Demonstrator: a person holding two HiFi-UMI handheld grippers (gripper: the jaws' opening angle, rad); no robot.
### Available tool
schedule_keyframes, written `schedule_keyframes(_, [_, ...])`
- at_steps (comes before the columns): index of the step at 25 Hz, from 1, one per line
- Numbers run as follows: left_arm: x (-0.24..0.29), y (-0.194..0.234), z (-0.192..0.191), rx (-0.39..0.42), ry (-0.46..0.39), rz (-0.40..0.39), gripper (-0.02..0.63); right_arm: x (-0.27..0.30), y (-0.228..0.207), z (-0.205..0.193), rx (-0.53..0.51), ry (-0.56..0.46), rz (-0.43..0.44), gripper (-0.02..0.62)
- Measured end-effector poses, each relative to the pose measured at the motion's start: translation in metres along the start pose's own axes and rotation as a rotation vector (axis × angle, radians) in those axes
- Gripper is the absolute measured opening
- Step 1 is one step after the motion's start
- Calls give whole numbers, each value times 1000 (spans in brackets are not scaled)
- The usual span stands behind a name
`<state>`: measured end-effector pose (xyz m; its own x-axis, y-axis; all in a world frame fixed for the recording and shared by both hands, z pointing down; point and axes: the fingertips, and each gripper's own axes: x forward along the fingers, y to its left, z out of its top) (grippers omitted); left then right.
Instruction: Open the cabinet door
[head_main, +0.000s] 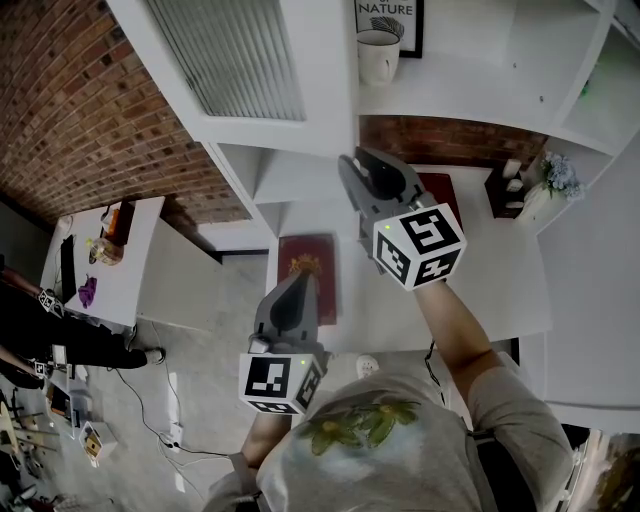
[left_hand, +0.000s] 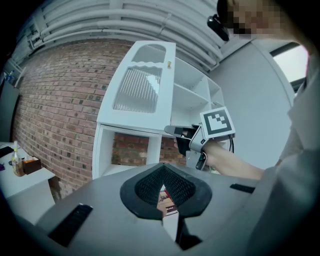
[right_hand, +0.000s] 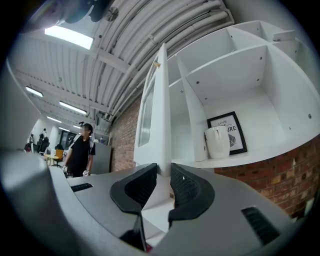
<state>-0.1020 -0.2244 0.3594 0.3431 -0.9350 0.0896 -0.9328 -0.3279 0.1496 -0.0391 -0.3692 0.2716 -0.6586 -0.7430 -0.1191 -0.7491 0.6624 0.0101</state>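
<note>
right gripper (right_hand: 163, 172): pads pinch the lower free edge of the cabinet door (right_hand: 160, 115), seen edge-on straight ahead of the jaws. the door stands upright with its long axis vertical. it is swung out from the white cabinet (right_hand: 235, 75), its ribbed-glass face turned to the person's left. left gripper (left_hand: 162, 170): jaws pressed together on nothing, lower and well apart from the door, so the right hand is nearer. further opening likely carries the held edge leftward.
</note>
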Motion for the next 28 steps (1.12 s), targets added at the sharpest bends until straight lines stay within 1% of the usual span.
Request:
schedule_keyframes(6, [-9,0,1,-20,2,6,9,-4,5,1,-4,4,-8,94])
schedule_keyframes(10, [-16,2,-1,-16,-4,15,9,-7,9,1,-4,5,-14,92])
schedule_keyframes(12, [-20,1,-2,-16,12,20,9,-8,11,1,-4,4,-17,92])
schedule_keyframes(16, [-25,3,-1,-11,-21,25,9,-11,15,1,-13,2,-24,92])
schedule_keyframes(28, [-44,6,-3,-29,-28,45,9,-19,31,3,-17,1,-31,87])
